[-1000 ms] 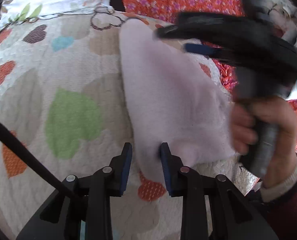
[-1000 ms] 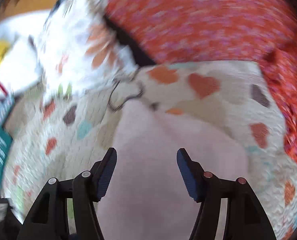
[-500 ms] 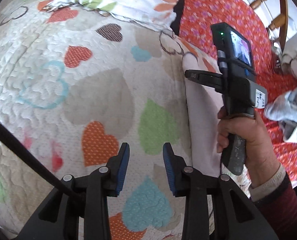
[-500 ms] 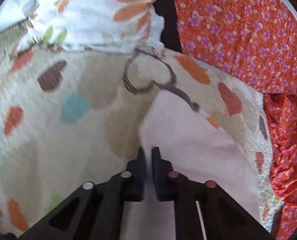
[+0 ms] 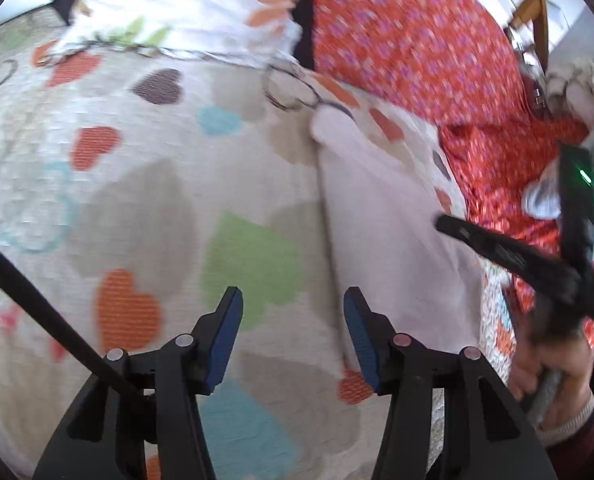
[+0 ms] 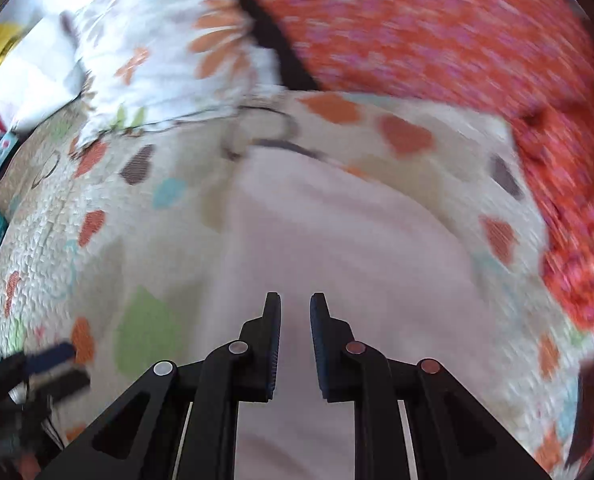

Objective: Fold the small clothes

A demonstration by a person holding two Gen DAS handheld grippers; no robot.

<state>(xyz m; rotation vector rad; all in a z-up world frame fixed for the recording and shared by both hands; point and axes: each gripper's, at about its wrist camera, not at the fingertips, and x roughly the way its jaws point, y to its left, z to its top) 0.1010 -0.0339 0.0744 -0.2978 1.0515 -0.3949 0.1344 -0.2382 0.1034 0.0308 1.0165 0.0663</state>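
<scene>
— While we look down past the left gripper [image 5: 293, 324], we see its blue fingers [image 5: 227, 334] spread apart with nothing between them, only the heart quilt [image 5: 137, 208] below; they have just been opening

— And where do we find the pink garment [image 5: 393, 240]?

— We see it lying flat on the quilt, a long pale shape stretching away from us toward the ring-shaped print at the far end. Its near end passes just behind the right-hand finger of the left gripper. Touching or not, we cannot tell

— What do we make of the right gripper [image 6: 295, 320]?

— From its own camera we see the two fingers [image 6: 273, 340] close together with a narrow gap left between them. They have just been easing apart a little. The pink cloth fills the view under and beyond them, yet we see none of it pinched in the gap

— Do we see that gripper from the other side too?

— We do, blurred: its dark body sits at the right edge over the far side of the garment, with a hand [image 5: 553, 372] wrapped round the grip and a dark red sleeve [image 5: 577, 436] with a pale cuff below

— What else do we have around the quilt?

— We see a white flowered pillow [image 5: 201, 4] at the far edge, and an orange flowered cloth [image 5: 413, 40] beside it running down the right. Both views are smeared
</scene>
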